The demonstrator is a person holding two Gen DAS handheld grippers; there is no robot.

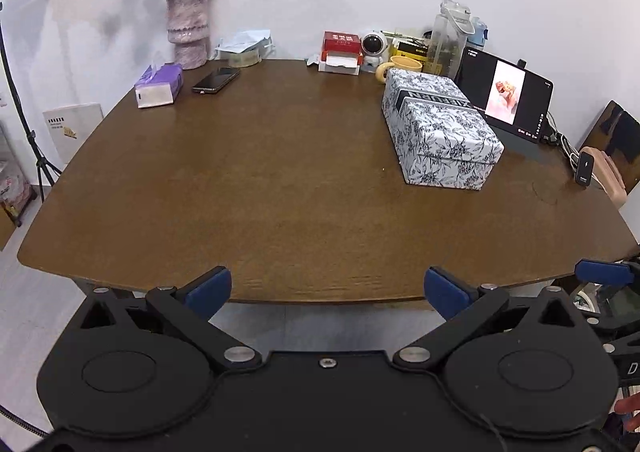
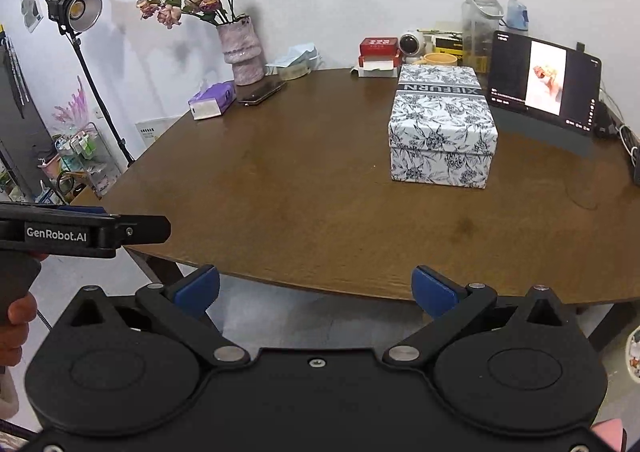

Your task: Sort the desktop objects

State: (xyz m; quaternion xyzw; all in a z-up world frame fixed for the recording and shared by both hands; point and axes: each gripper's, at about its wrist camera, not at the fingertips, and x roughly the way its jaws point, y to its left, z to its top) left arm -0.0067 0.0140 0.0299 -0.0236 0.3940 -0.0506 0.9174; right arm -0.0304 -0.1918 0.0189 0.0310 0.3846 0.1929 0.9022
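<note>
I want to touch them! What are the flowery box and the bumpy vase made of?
The flowery box looks like stiff, matte printed cardboard: sharp corners, separate lid. The bumpy vase seems to be rough ceramic or plaster: lumpy, dull surface. I can't be sure of either.

The right tool [image 2: 316, 290], blue-padded fingers spread wide and empty, hangs at the near edge of the round brown wooden counter [image 2: 300, 191]. A black-and-white floral lidded box [image 2: 442, 131] sits ahead, a lit dark tablet [image 2: 546, 81] beside it.
</note>
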